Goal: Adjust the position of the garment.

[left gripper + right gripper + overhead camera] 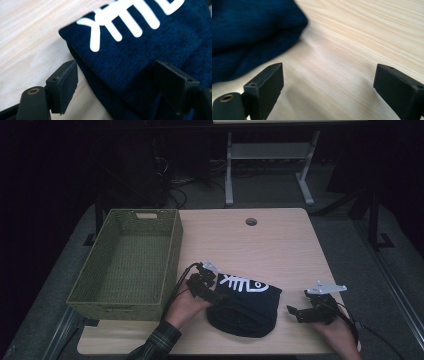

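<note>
Here we are at the near edge of the table (280, 240), and the folded dark blue garment (247, 307) with its white fish-bone print lies there, nearer the front edge than the back, between the two hands. The left gripper (212, 287) sits right at the garment's left side; in the left gripper view its jaws stand wide apart, one over bare wood, the other over the cloth (140, 62), straddling the folded edge with nothing clamped. The right gripper (300, 312) waits just off the garment's right side, its jaws spread wide over bare wood, holding nothing, with the cloth (249, 32) a little ahead. The likely step is a grab on both sides, then a carry to the green woven basket (172, 262) at the table's left edge. To do it well, I'd say slide the lower jaw under every layer at the fold before closing, bring the right one in to match, and lift level so the fold keeps together.
</note>
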The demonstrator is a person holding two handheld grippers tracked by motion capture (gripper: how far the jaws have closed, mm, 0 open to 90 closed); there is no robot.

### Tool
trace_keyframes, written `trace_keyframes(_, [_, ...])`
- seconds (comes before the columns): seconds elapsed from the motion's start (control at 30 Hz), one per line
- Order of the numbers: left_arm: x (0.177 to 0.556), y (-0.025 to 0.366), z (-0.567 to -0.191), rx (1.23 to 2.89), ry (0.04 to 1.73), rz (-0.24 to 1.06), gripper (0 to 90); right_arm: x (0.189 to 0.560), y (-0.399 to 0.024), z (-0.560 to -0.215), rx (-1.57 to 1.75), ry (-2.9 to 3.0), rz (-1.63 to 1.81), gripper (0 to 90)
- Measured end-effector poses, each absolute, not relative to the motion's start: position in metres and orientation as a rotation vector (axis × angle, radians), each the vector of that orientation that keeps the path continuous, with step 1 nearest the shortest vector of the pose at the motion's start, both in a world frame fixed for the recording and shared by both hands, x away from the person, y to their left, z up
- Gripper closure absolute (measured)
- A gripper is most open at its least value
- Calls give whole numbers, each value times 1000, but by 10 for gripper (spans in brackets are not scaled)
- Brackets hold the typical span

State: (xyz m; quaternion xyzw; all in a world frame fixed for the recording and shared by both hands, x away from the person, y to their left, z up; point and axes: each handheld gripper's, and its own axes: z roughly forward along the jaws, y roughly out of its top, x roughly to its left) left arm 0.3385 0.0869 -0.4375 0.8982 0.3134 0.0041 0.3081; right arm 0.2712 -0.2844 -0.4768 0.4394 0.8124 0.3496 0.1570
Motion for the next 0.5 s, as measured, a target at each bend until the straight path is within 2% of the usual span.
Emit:
trace_keyframes(0.27, [341,84,-451,2417,823,-5,186,278,-287,-483,1294,2280,955,29])
trace_keyframes(0.5, [341,82,-454,2414,821,-2,186,279,-288,-483,1291,2272,958,26])
